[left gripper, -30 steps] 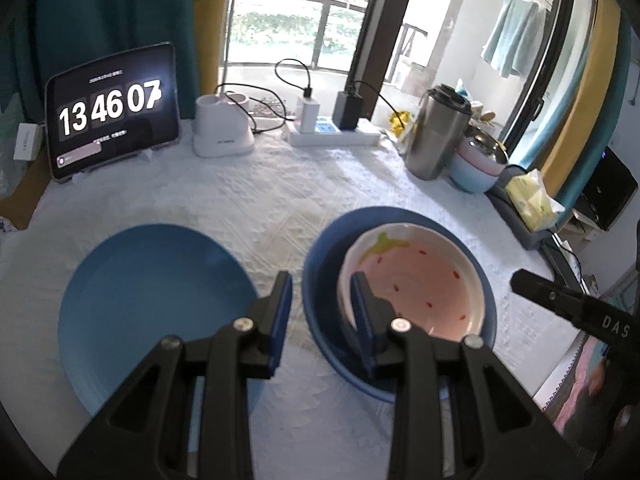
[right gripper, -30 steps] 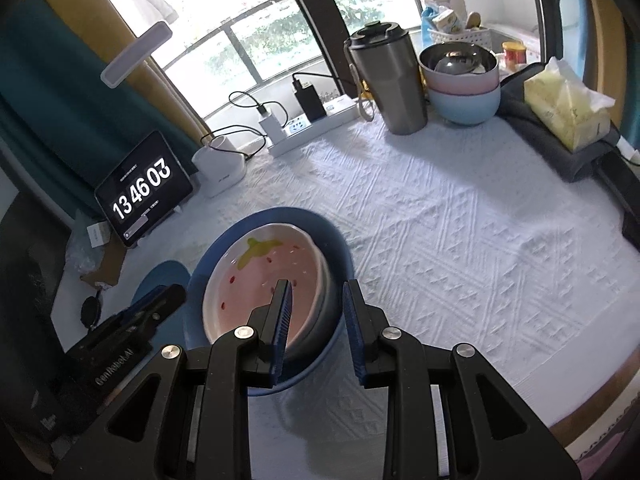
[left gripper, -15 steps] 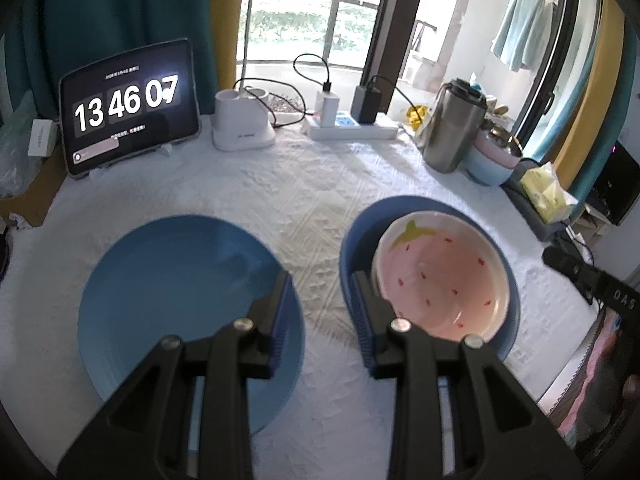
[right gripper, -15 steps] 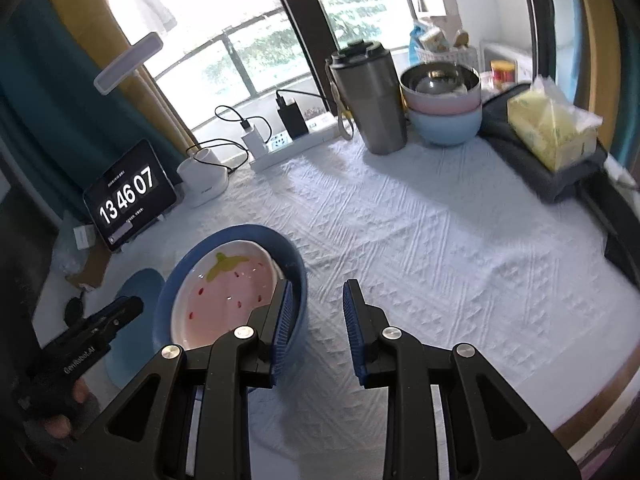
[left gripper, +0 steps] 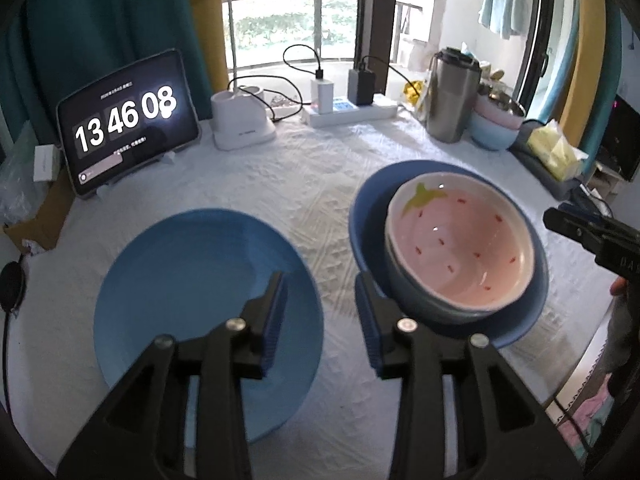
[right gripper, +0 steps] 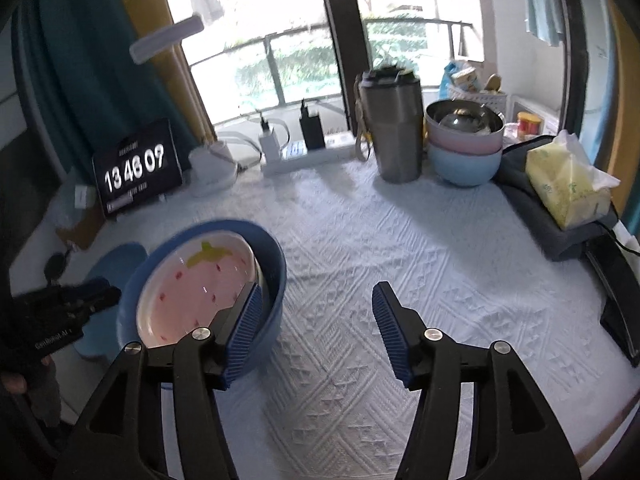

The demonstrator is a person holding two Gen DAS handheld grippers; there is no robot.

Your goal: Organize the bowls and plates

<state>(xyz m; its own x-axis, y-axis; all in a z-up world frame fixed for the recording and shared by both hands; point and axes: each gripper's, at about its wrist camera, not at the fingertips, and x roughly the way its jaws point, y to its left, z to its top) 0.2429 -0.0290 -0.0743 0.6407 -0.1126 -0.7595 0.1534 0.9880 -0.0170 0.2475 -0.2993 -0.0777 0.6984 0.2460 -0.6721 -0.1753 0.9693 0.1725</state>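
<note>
Your left gripper (left gripper: 320, 296) hangs over the white cloth of the tabletop (left gripper: 304, 184) with its fingers (left gripper: 276, 308) a modest way apart; they have just been opening a little, and nothing sits between them. The left finger lies over the near right part of the flat blue plate (left gripper: 188, 280). The right finger stands just beside the near left rim of the blue bowl (left gripper: 362, 216); whether it touches that rim you cannot tell. Inside that bowl sits the pink strawberry bowl (left gripper: 460, 240), up and to the right of your left fingers.

Your right gripper (right gripper: 316, 320) has just been opening and now stands wide, with only bare cloth in the gap. Its left finger crosses in front of the stacked bowls' near right rim in the right wrist view, and contact cannot be judged; the right finger is well clear of them, over the cloth. The blue plate shows beyond the bowls, far left of these fingers.
</note>
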